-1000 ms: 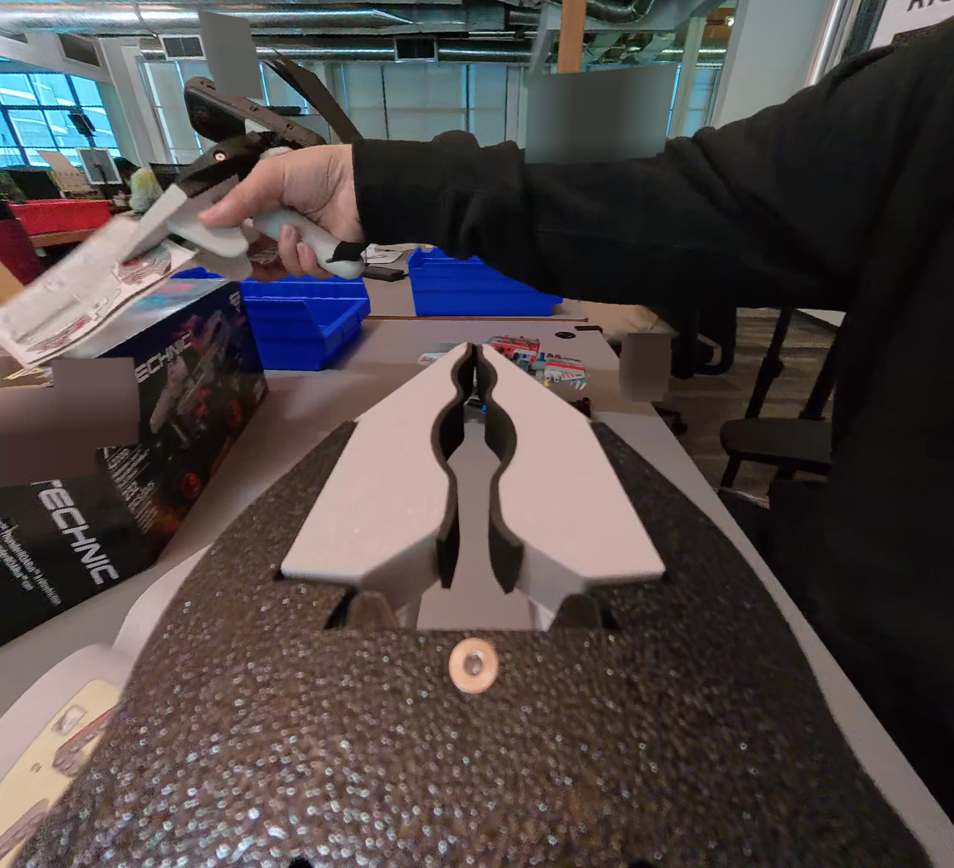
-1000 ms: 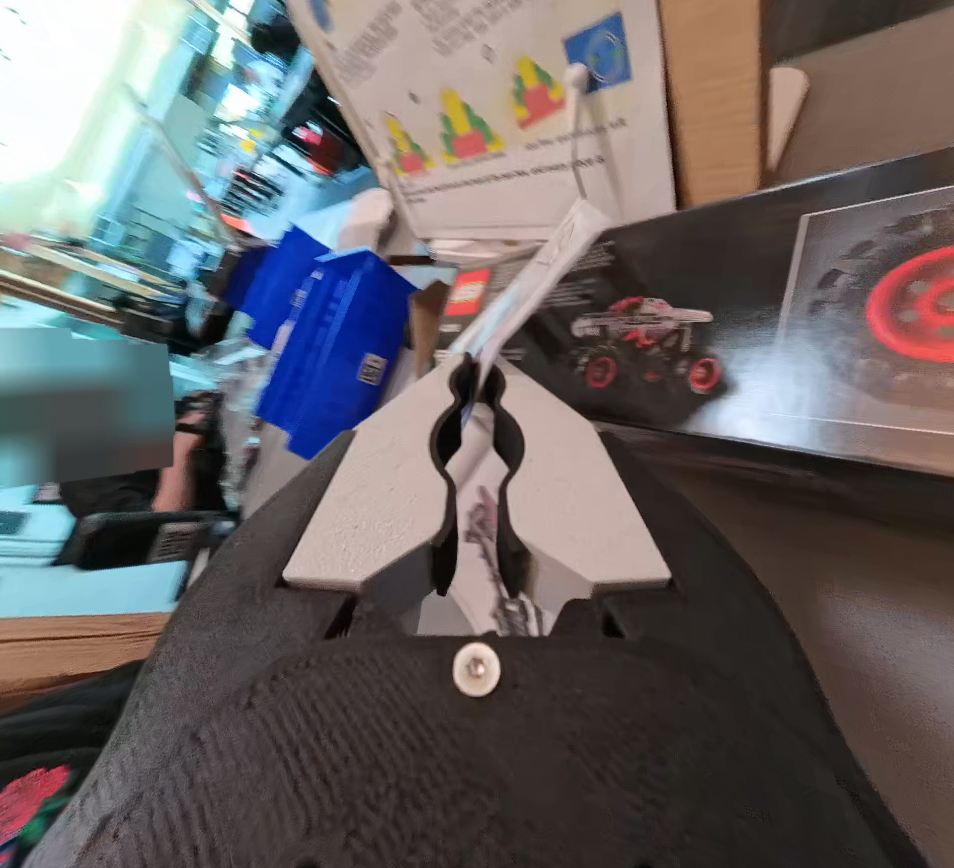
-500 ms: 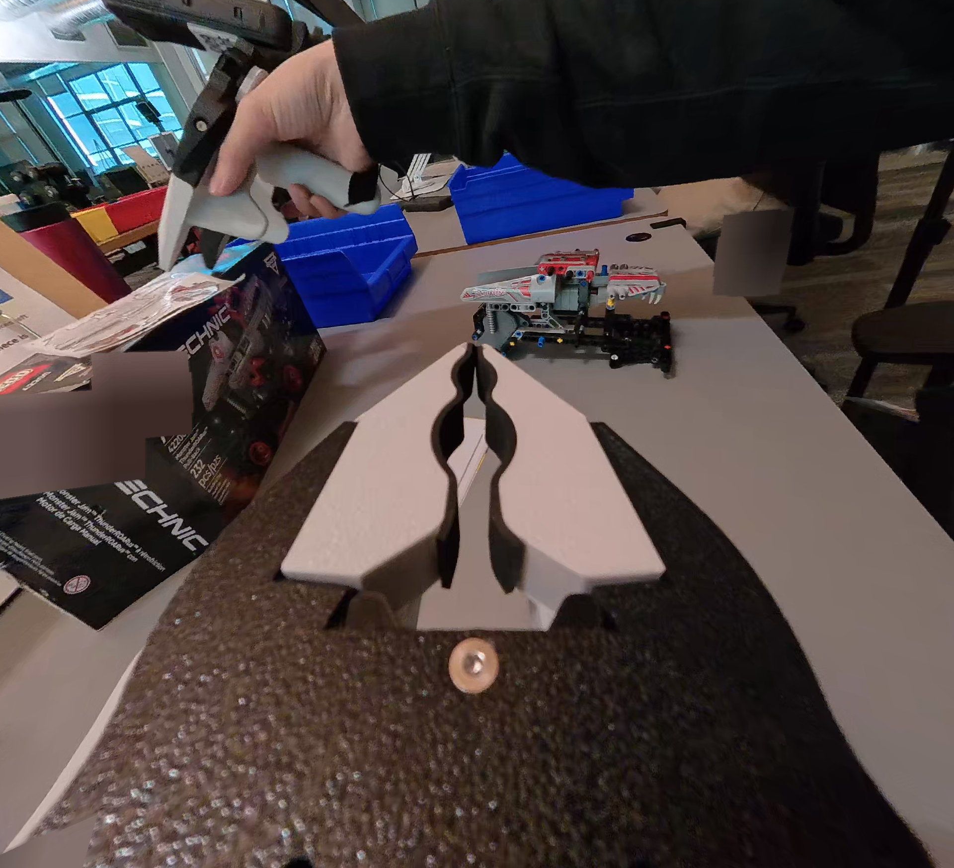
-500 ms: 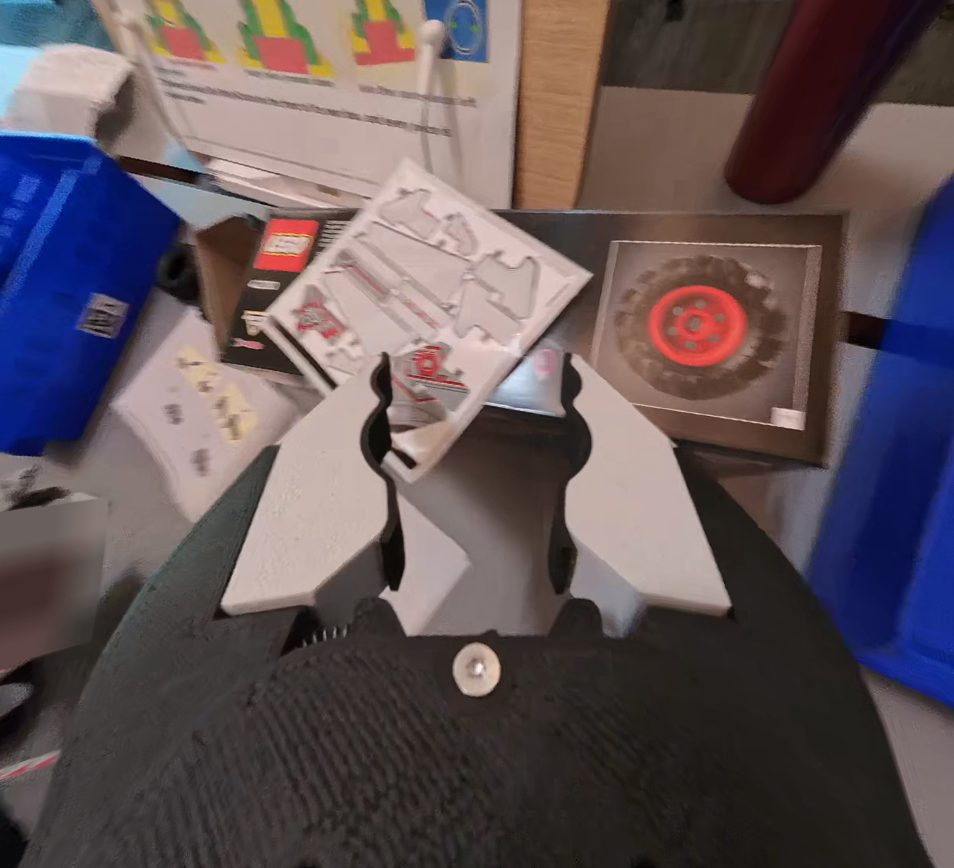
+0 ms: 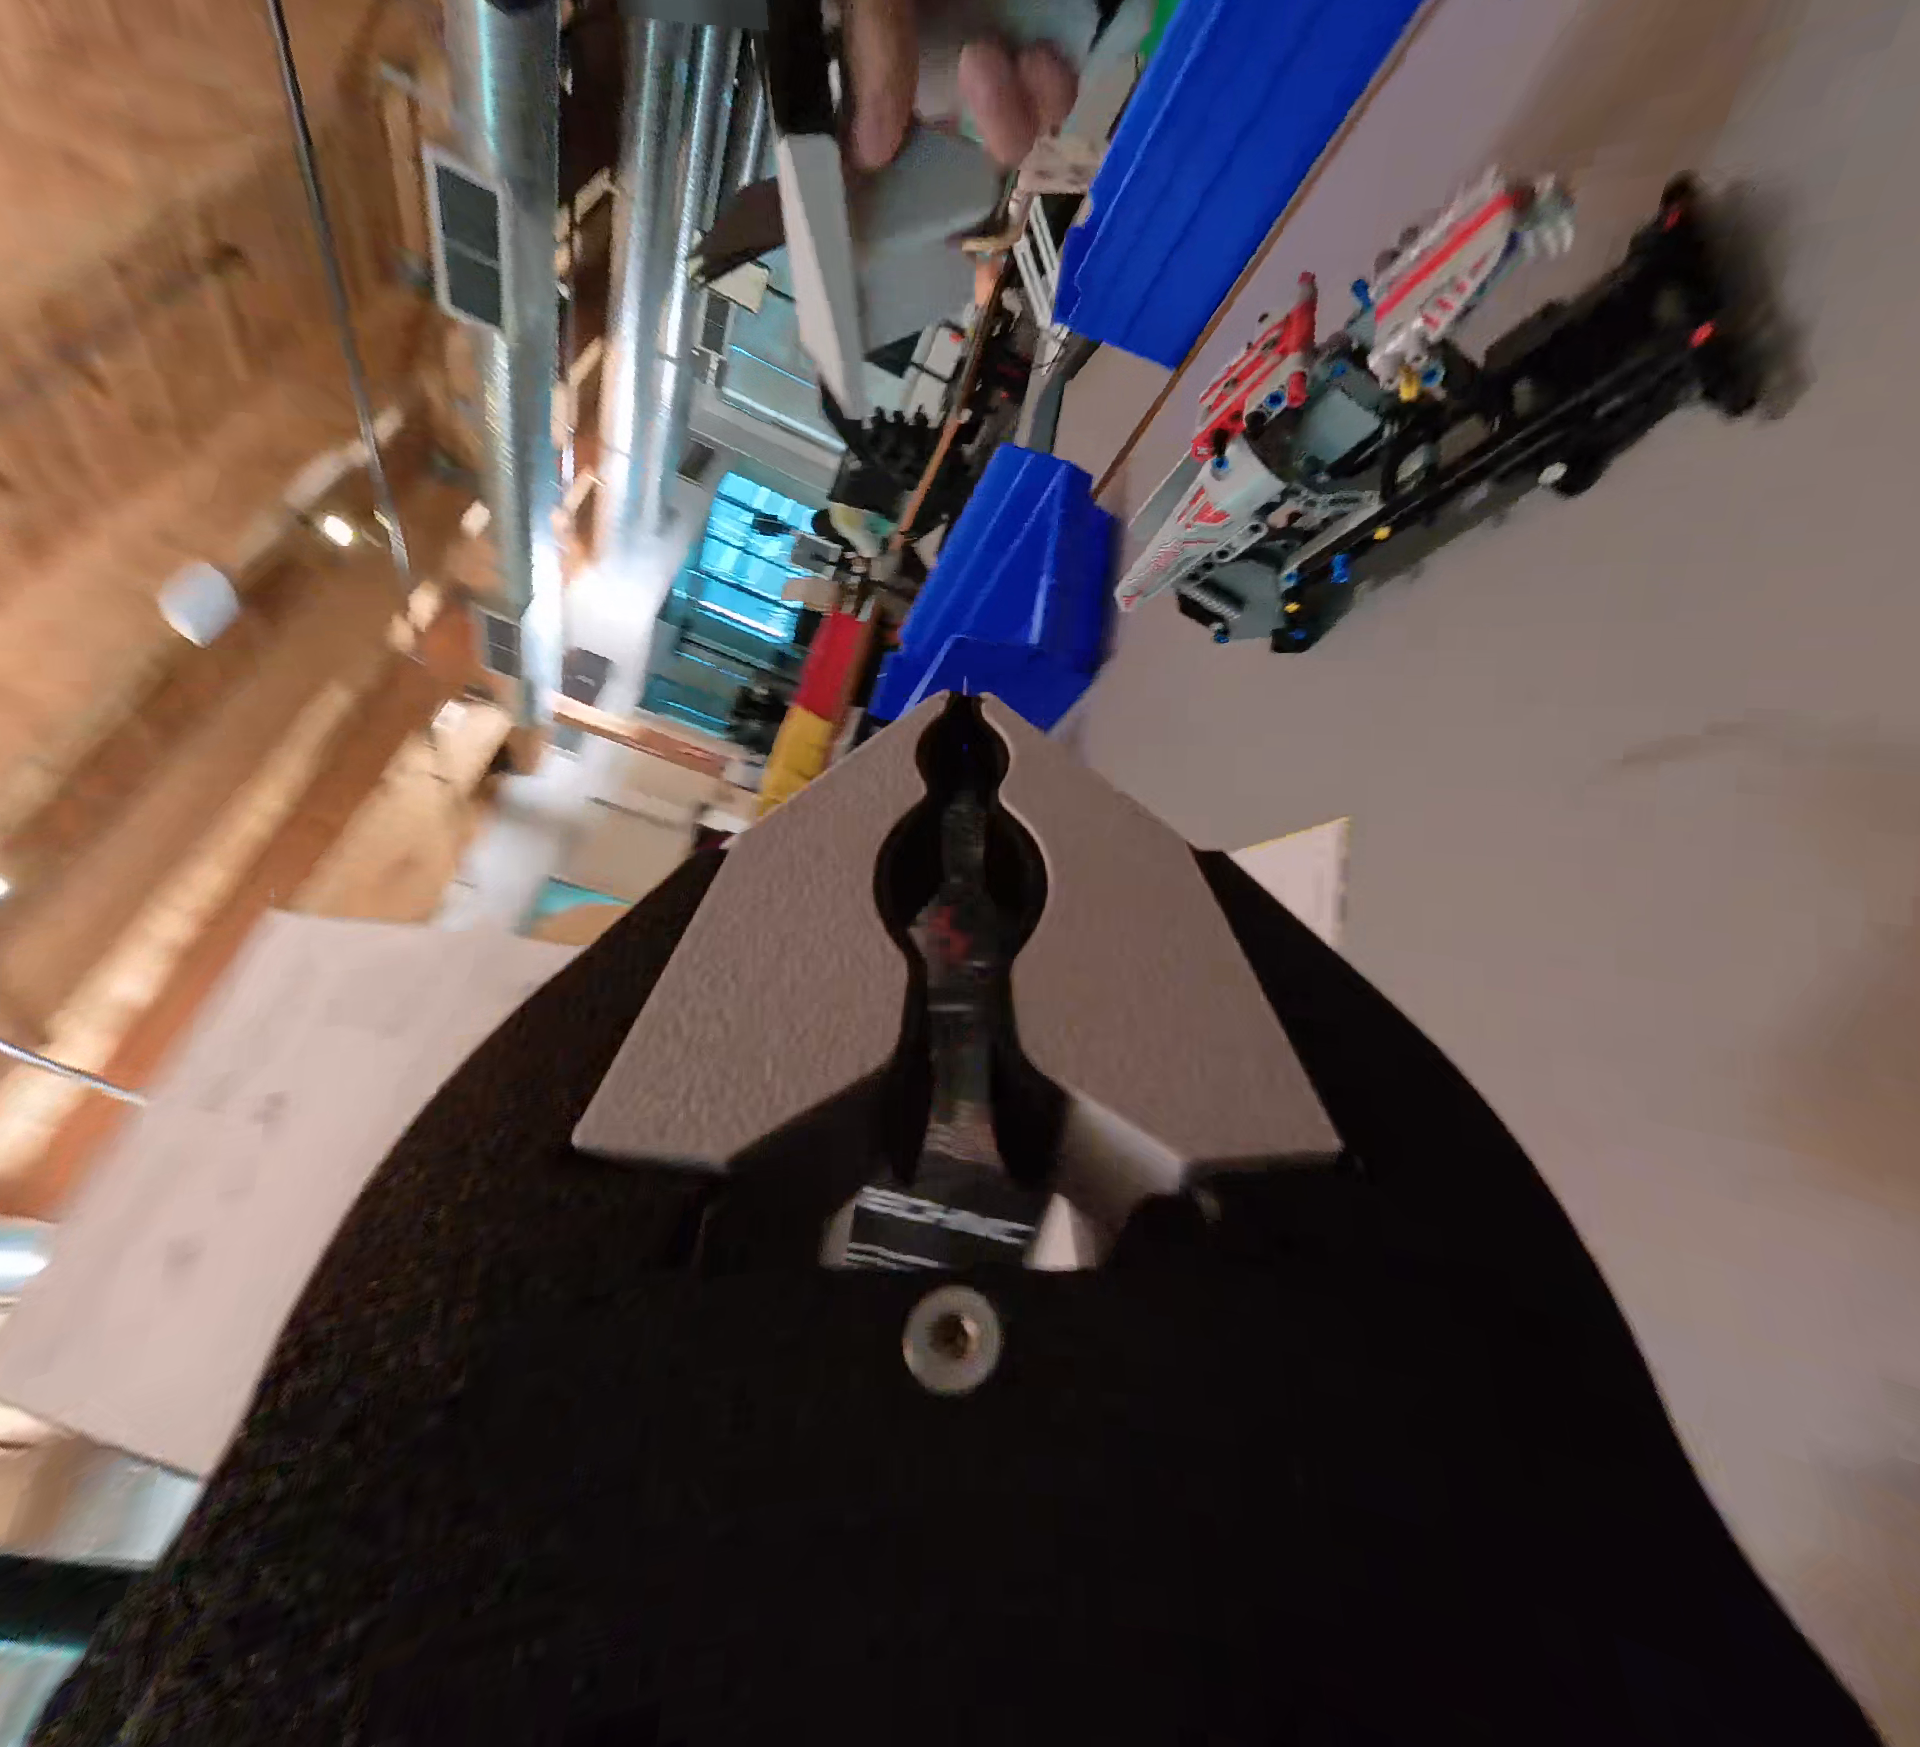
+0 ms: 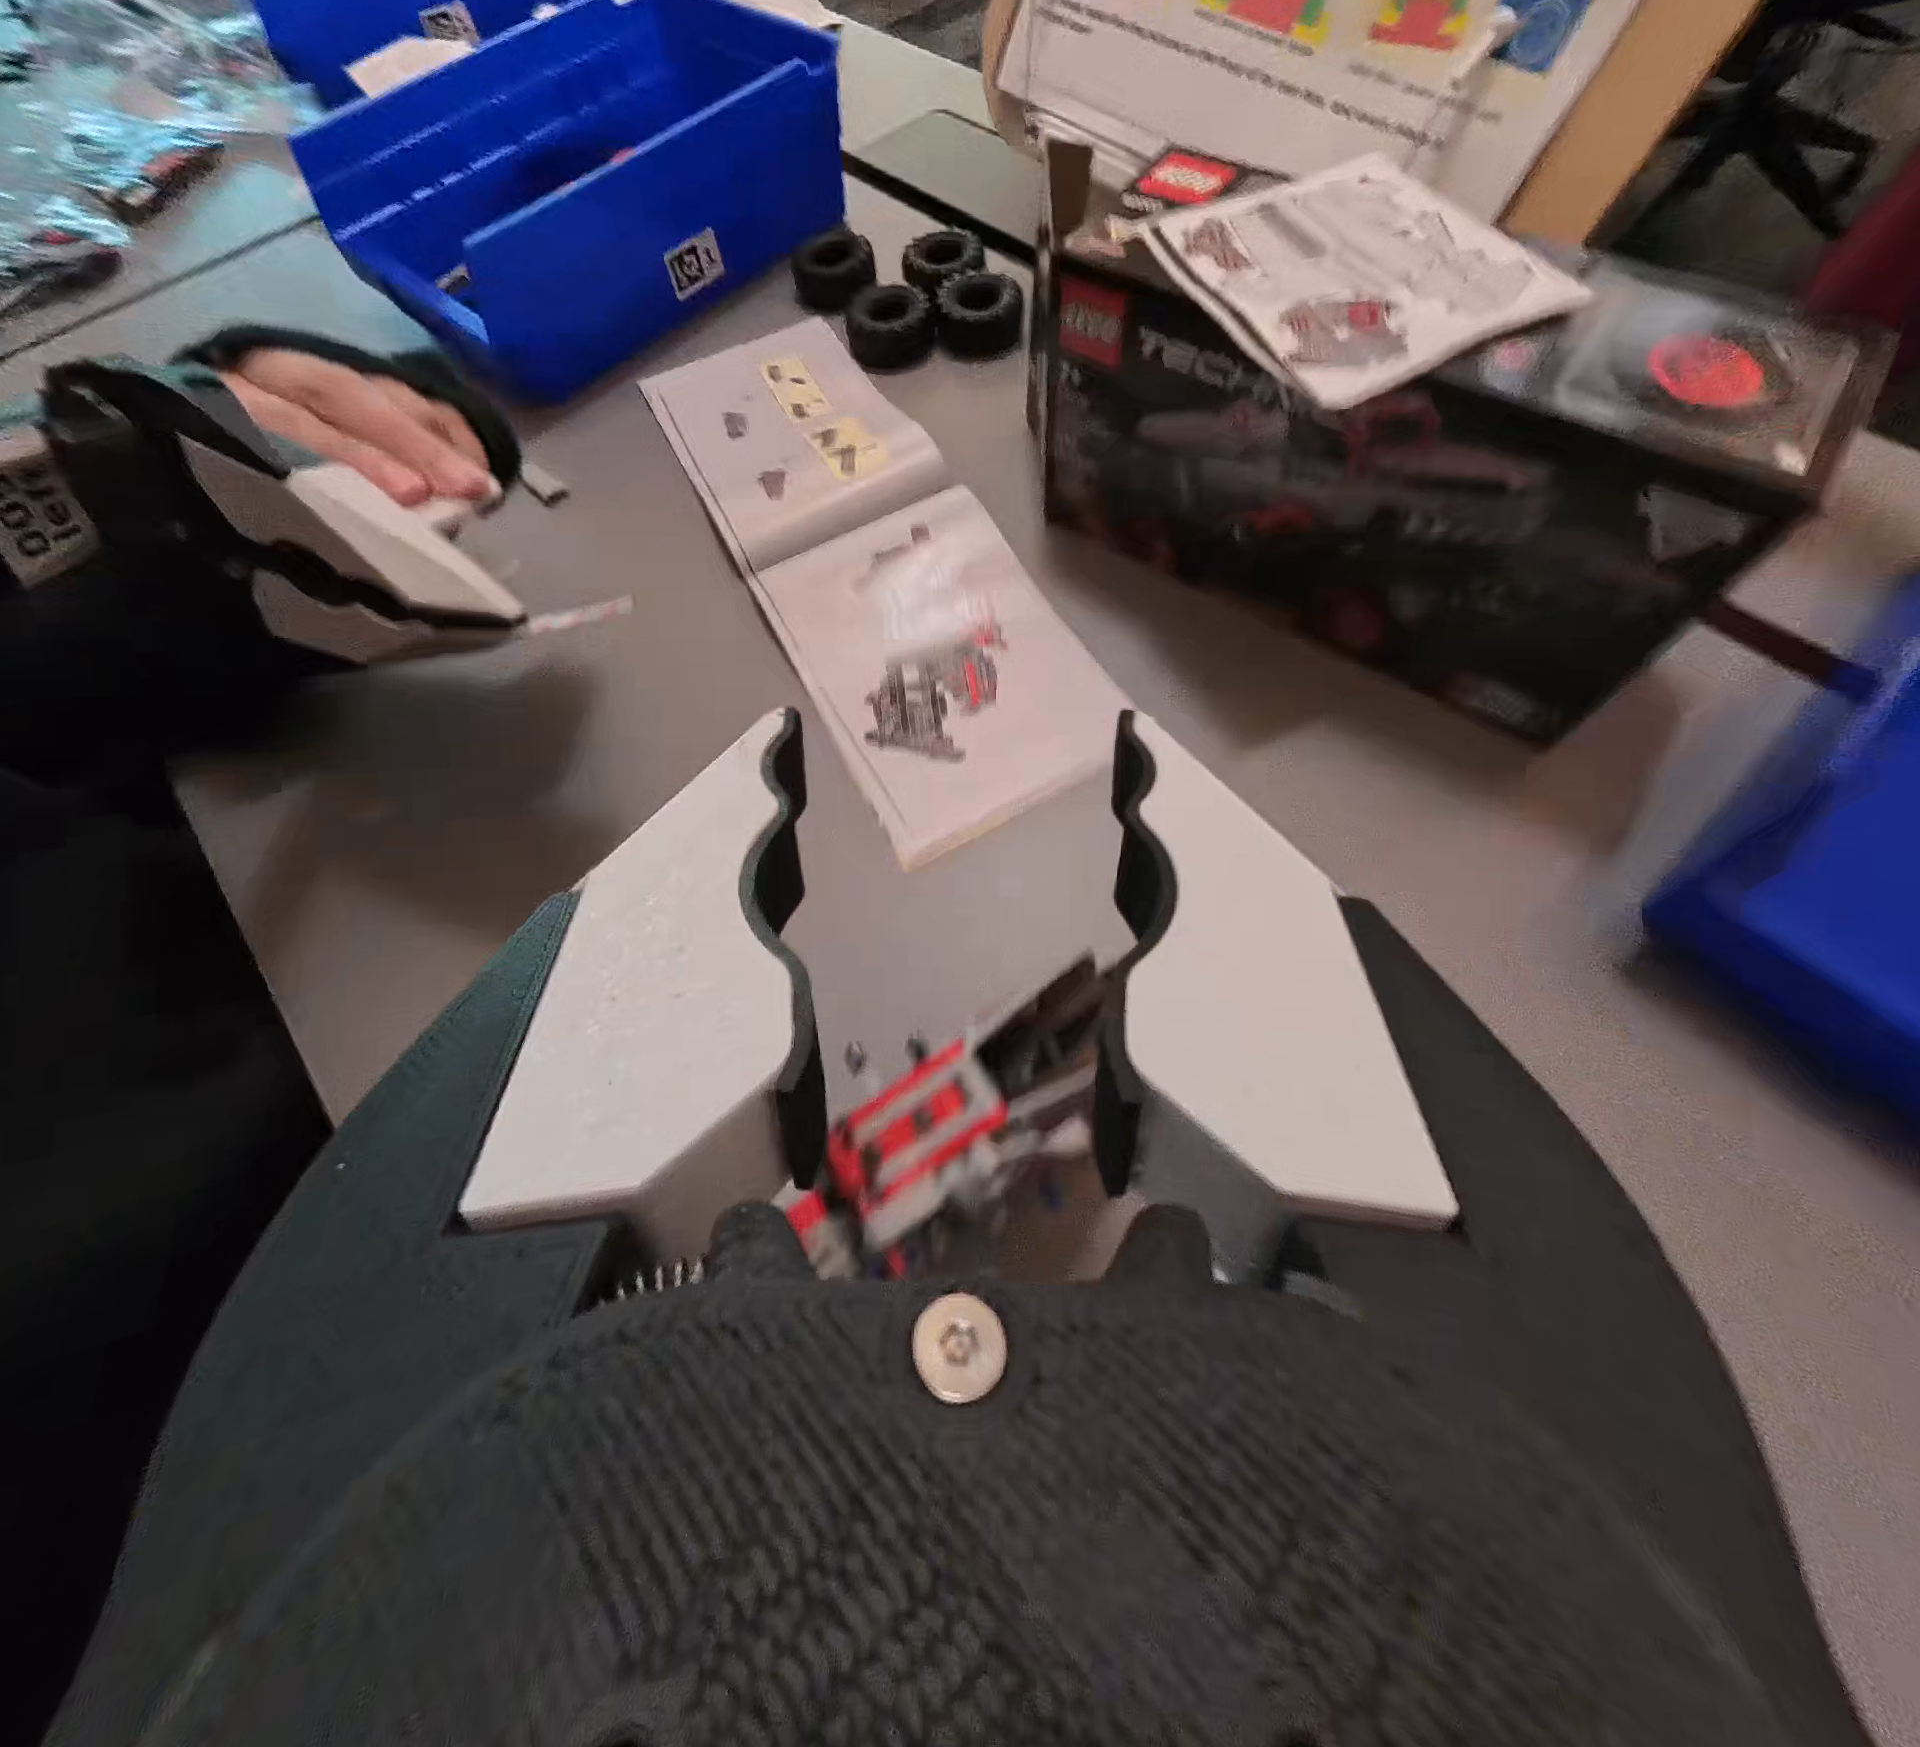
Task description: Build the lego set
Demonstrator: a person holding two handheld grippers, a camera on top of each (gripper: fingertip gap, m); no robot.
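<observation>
Grey table (image 6: 1299,866) holds the half-built lego car (image 5: 1434,440), which sits low between the right gripper (image 6: 961,741) and its wide-apart fingers. The left gripper (image 6: 514,617) pinches what looks like a thin sticker strip (image 6: 582,611). Four black tires (image 6: 909,295) sit beside one open booklet (image 6: 883,585) and one black box (image 6: 1434,492).

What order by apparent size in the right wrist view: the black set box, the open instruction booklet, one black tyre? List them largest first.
1. black set box
2. open instruction booklet, though it lies nearer the camera
3. black tyre, clearly smallest
</observation>
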